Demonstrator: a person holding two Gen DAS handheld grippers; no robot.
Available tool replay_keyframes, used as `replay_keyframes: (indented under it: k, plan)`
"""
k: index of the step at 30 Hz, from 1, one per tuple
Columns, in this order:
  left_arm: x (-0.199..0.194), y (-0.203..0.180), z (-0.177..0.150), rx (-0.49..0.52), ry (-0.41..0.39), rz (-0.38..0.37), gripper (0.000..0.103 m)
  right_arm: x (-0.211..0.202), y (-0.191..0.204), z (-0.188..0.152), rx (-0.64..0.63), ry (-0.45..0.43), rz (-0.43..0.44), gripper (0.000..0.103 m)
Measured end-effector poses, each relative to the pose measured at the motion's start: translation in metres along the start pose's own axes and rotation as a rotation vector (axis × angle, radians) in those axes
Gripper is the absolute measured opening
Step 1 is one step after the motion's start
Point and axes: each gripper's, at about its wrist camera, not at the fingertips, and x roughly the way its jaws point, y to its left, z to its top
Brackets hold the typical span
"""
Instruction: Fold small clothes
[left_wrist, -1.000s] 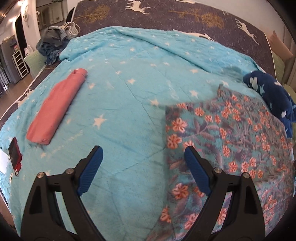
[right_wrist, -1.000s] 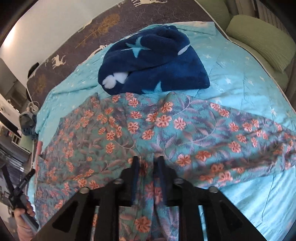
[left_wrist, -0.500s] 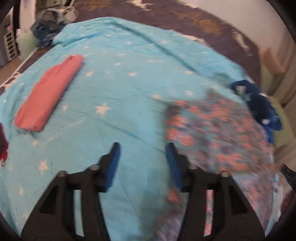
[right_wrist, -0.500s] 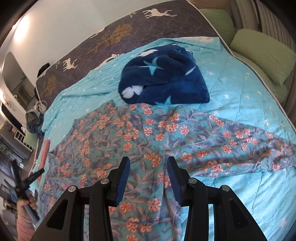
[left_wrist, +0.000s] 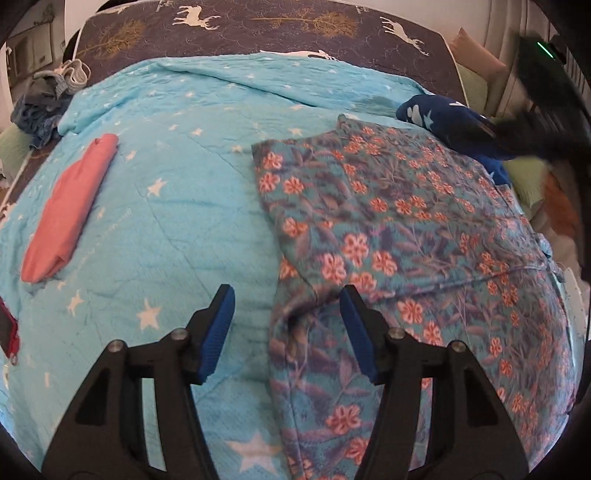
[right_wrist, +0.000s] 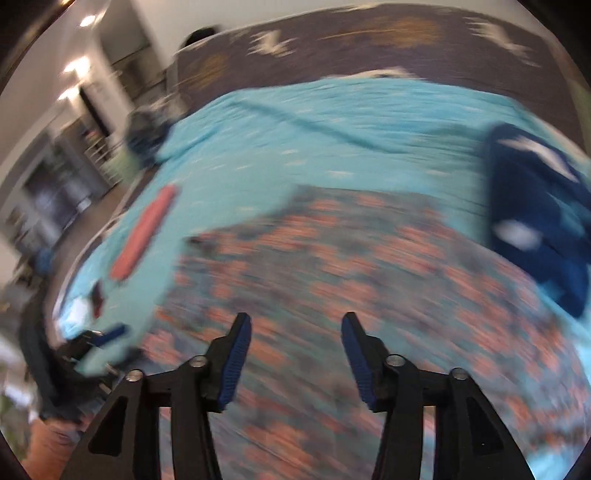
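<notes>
A teal floral garment (left_wrist: 406, 240) lies spread flat on the turquoise star quilt (left_wrist: 192, 166). My left gripper (left_wrist: 287, 295) is open just above the garment's left edge; its right finger is over the cloth and its left finger over the quilt. In the right wrist view everything is motion-blurred. There my right gripper (right_wrist: 296, 321) hovers over the floral garment (right_wrist: 351, 266) with its jaws opening and nothing between the pads. The left gripper (right_wrist: 107, 332) shows low at the left of that view.
A folded pink garment (left_wrist: 70, 206) lies on the quilt at the left. A navy star fleece (left_wrist: 450, 122) sits at the floral garment's far right corner. A red flat object (left_wrist: 7, 332) lies at the left edge. Clothes are piled (left_wrist: 40, 103) at the far left, with green pillows (left_wrist: 532, 177) on the right.
My right gripper went from shut on a fold of the floral cloth to open, let it go, and swung left while rolling. The left gripper narrowed and shifted right to the garment's edge.
</notes>
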Motion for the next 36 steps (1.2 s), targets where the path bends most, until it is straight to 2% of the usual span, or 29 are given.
replay_keyframes:
  k: [1, 2, 3, 5, 6, 10, 11, 13, 14, 15, 16, 19, 21, 25, 29, 31, 33, 35, 36]
  plan:
    - [0.0, 0.001, -0.001, 0.005, 0.0, -0.003, 0.061, 0.017, 0.016, 0.013, -0.026, 0.028, 0.045, 0.066]
    - [0.0, 0.001, -0.002, 0.014, 0.001, 0.0, 0.056, 0.029, 0.025, 0.022, -0.051, 0.045, 0.065, 0.069]
    - [0.001, 0.002, -0.003, 0.024, 0.004, 0.005, 0.047, 0.044, 0.034, 0.031, -0.091, 0.062, 0.069, 0.07]
    - [0.002, 0.006, -0.004, 0.025, 0.017, -0.041, 0.039, 0.077, 0.047, 0.049, -0.146, 0.09, -0.021, 0.07]
    - [0.004, 0.006, -0.004, 0.023, 0.022, -0.064, 0.036, 0.089, 0.049, 0.055, -0.142, 0.101, -0.034, 0.07]
    - [0.008, -0.002, -0.002, 0.078, 0.011, -0.053, 0.036, 0.126, 0.057, 0.077, -0.112, 0.167, 0.108, 0.07]
    - [0.008, -0.004, -0.001, 0.088, 0.004, -0.051, 0.036, 0.13, 0.059, 0.079, -0.12, 0.172, 0.112, 0.07]
    - [0.007, -0.005, 0.0, 0.105, -0.03, -0.038, 0.028, 0.14, 0.065, 0.083, -0.131, 0.193, 0.125, 0.068]
    - [0.007, -0.005, 0.0, 0.106, -0.035, -0.049, 0.014, 0.143, 0.068, 0.084, -0.14, 0.2, 0.132, 0.056]
    - [0.008, -0.003, 0.0, 0.097, -0.029, -0.058, 0.013, 0.147, 0.074, 0.083, -0.17, 0.214, 0.13, 0.023]
    - [0.007, -0.001, -0.001, 0.079, -0.027, -0.058, 0.013, 0.149, 0.081, 0.079, -0.197, 0.224, 0.109, 0.007]
    - [0.005, 0.011, -0.009, 0.015, -0.017, -0.061, 0.01, 0.158, 0.092, 0.075, -0.224, 0.243, 0.101, 0.003]
    - [0.004, 0.023, -0.014, -0.033, -0.023, -0.058, 0.009, 0.158, 0.1, 0.075, -0.228, 0.21, 0.099, 0.003]
    - [0.004, 0.049, -0.021, -0.183, -0.02, -0.171, 0.011, 0.158, 0.103, 0.089, -0.16, 0.125, 0.113, 0.002]
    - [-0.006, 0.04, -0.024, -0.143, -0.043, -0.153, 0.011, 0.157, 0.106, 0.085, -0.192, 0.185, 0.1, 0.008]
    - [-0.013, 0.03, -0.024, -0.099, -0.062, -0.152, 0.014, 0.15, 0.096, 0.081, -0.201, 0.208, 0.082, 0.021]
    - [-0.012, 0.021, -0.021, -0.047, -0.067, -0.133, 0.034, 0.144, 0.083, 0.078, -0.173, 0.236, 0.096, 0.05]
    - [-0.007, 0.013, -0.017, 0.001, -0.066, -0.105, 0.037, 0.14, 0.074, 0.074, -0.152, 0.25, 0.125, 0.057]
    - [-0.003, 0.01, -0.013, 0.025, -0.059, -0.096, 0.037, 0.141, 0.073, 0.072, -0.153, 0.259, 0.132, 0.057]
